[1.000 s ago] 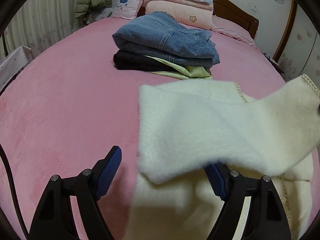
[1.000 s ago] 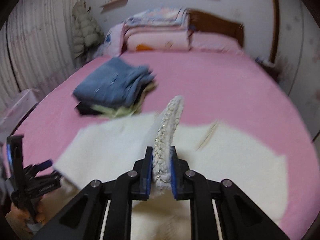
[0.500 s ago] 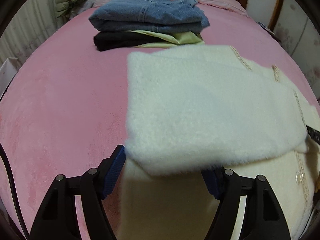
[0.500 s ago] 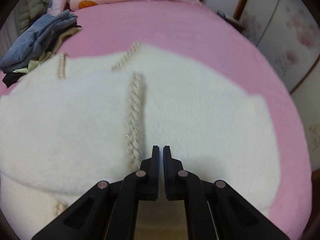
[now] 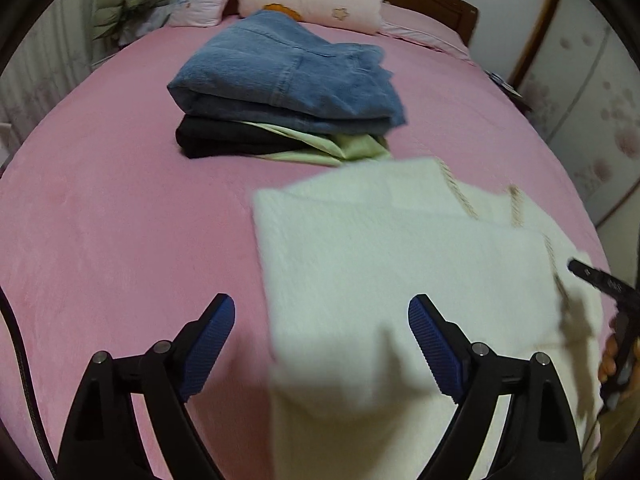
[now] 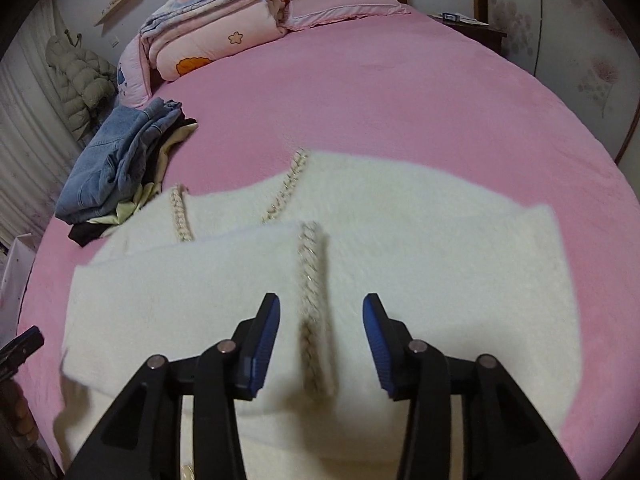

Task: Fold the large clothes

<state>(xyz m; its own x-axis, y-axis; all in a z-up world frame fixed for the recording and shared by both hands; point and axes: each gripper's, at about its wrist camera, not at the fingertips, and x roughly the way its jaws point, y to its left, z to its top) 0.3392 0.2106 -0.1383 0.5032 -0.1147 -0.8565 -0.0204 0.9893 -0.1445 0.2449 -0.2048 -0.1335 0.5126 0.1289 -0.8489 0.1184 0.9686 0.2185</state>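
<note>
A white fleece garment with braided trim lies flat on the pink bed, one sleeve folded across its body. My left gripper hovers over the garment's left edge. Its jaws are opening, and the blue pads touch no fabric. In the right wrist view my right gripper stands over the folded sleeve's braided cuff. Its jaws are opening too; the cuff lies between the pads, free of them. The right gripper also shows at the left wrist view's right edge.
A stack of folded clothes, jeans on top of black and pale green pieces, sits beyond the garment to the left. Folded quilts and a pillow rest at the wooden headboard. A puffer jacket hangs by the wall.
My right gripper brought the sleeve cuff down onto the garment and let go of it. The sleeve that draped over my left fingertips now lies flat, and the left jaws stand wider.
</note>
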